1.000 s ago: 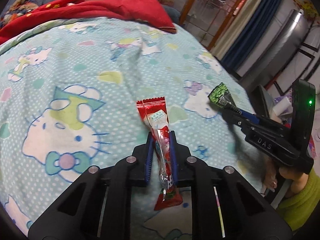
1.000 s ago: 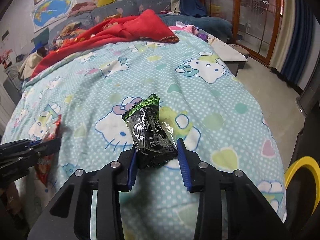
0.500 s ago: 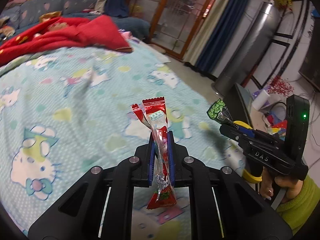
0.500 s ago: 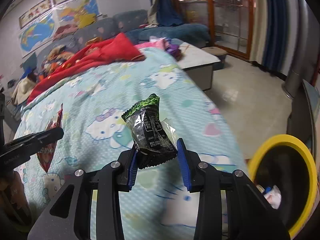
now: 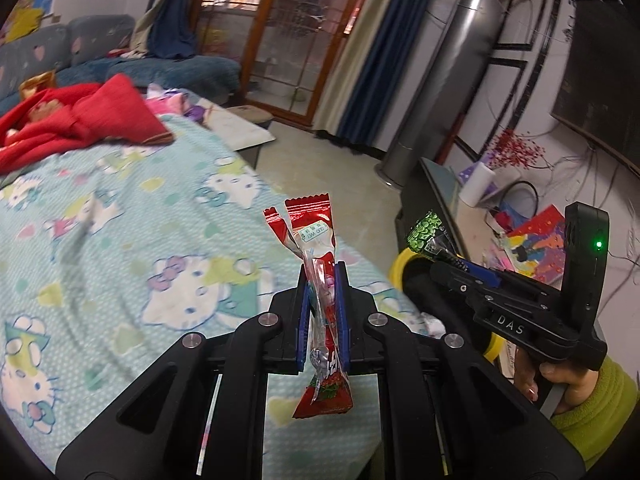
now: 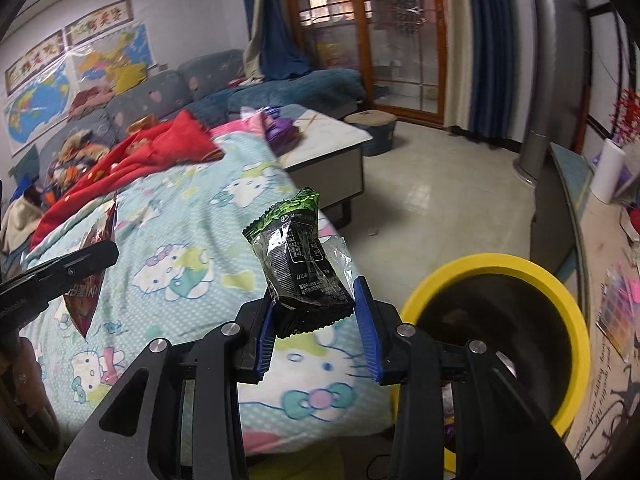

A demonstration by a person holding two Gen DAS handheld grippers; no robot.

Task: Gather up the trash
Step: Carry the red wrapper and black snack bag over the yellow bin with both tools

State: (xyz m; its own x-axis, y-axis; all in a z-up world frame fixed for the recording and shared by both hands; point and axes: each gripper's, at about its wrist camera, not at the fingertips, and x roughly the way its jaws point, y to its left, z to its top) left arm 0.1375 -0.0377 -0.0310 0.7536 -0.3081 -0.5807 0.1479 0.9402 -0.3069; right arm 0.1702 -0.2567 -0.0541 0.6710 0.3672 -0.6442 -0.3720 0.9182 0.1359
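Red wrapper [image 5: 320, 300] pinched in left gripper [image 5: 323, 280], black-green packet [image 6: 304, 264] clamped in right gripper [image 6: 316, 312]; centre both over yellow bin [image 6: 496, 264] b4 letting go.

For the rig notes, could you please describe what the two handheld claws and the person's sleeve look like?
Both are matte black plastic with silver bolt heads on the linkages and blue pads lining the fingers. The left claw fills its own view. The right claw shows side-on there, with white "DAS" lettering, a tall black rear housing and a lit green light. The hand gripping it wears a yellow-green sleeve.

Right gripper [image 6: 316, 320] jaws clamp black-green wrapper [image 6: 302, 264] beside yellow bin [image 6: 576, 320].
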